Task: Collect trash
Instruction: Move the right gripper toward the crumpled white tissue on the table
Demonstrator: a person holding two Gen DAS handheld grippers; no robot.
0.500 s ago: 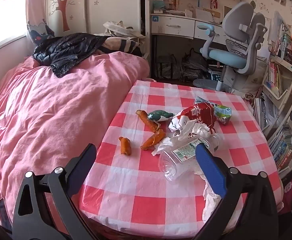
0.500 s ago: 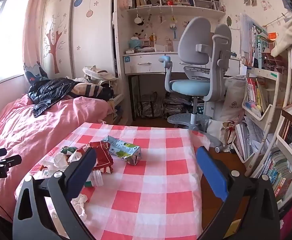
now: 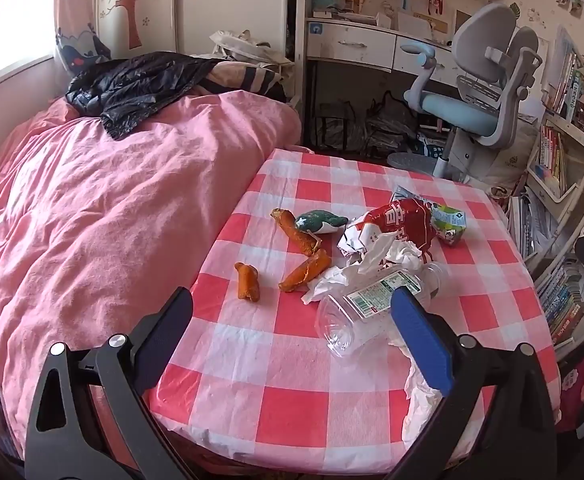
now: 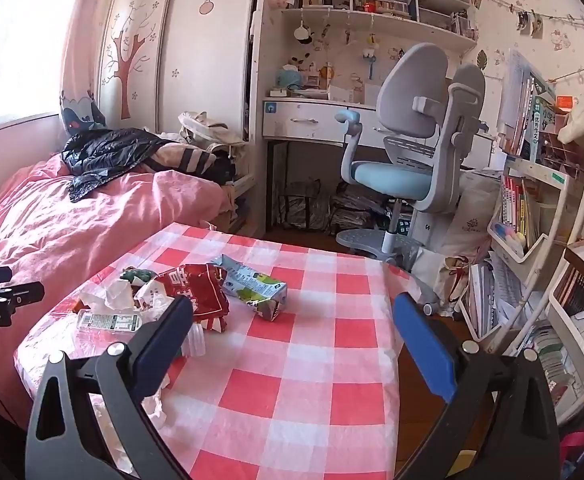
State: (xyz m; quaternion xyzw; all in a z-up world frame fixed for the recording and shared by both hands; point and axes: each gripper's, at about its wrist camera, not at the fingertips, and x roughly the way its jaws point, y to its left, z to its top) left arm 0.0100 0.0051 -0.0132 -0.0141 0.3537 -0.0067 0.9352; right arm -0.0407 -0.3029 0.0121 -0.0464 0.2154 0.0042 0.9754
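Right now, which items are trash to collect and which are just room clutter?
Trash: plastic bottle, crumpled tissues, red snack bag, drink carton, three orange scraps, green wrapper.
Clutter: black jacket, desk chair, books.

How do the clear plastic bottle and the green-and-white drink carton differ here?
The clear plastic bottle is see-through with a white-and-green label; the drink carton is opaque printed card. The bottle lies near the table's near side with crumpled tissue over it; the carton sits farther back, behind the red wrapper. Both lie on their sides on the checked tablecloth.
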